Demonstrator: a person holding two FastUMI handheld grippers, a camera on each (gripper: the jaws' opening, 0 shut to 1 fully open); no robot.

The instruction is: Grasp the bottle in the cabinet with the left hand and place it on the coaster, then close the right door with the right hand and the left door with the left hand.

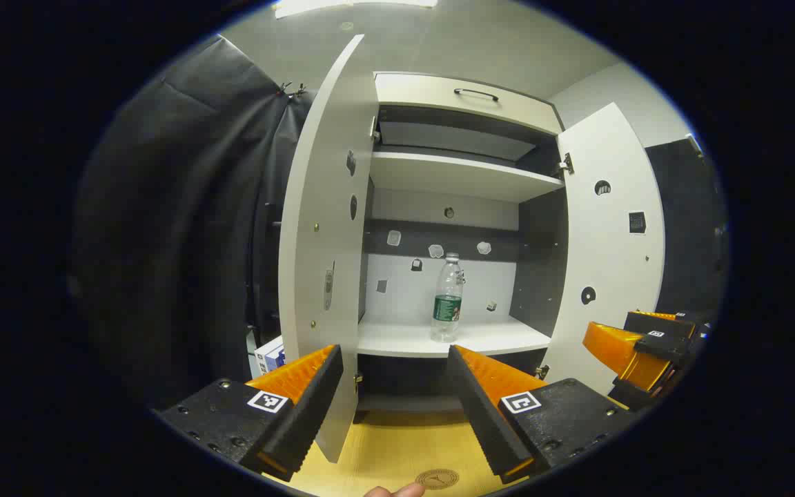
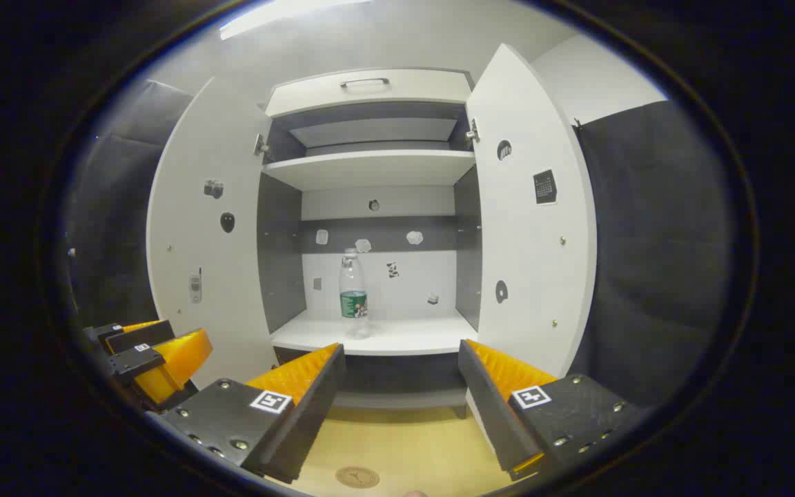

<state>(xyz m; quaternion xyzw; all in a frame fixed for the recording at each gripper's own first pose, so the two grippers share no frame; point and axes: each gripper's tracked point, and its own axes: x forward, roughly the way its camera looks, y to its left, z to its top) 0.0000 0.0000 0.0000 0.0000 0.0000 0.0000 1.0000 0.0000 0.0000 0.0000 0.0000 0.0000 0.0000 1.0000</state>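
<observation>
Nearest you: left tool (image 1: 392, 359), fingers spread wide, nothing between them. Right tool (image 2: 401, 355), likewise spread and empty; you can also see it low at the right edge of the left gripper view.

Below the tools: pale wooden counter (image 1: 397, 442) with a small round coaster (image 1: 437, 478) lying bare at its near edge — a fingertip (image 1: 397, 491) of yours shows just beside it.

Farther off: cabinet (image 1: 463, 176), both doors swung open. Left door (image 1: 321, 228) and right door (image 1: 608, 241) each carry small stickers and holes; none can be read.

Farthest: bottle (image 1: 447, 298), clear plastic, upright on the lower shelf (image 1: 404, 338) inside the cabinet, well apart from both tools. It has a green label band; the writing on it is too small to make out, so no brand can be given.

Progress, as you'd judge it: nothing done yet. The bottle is ungrasped and both doors stand open. Left to do — reach in with your left tool, carry the bottle to the coaster, then close right door, then left.
</observation>
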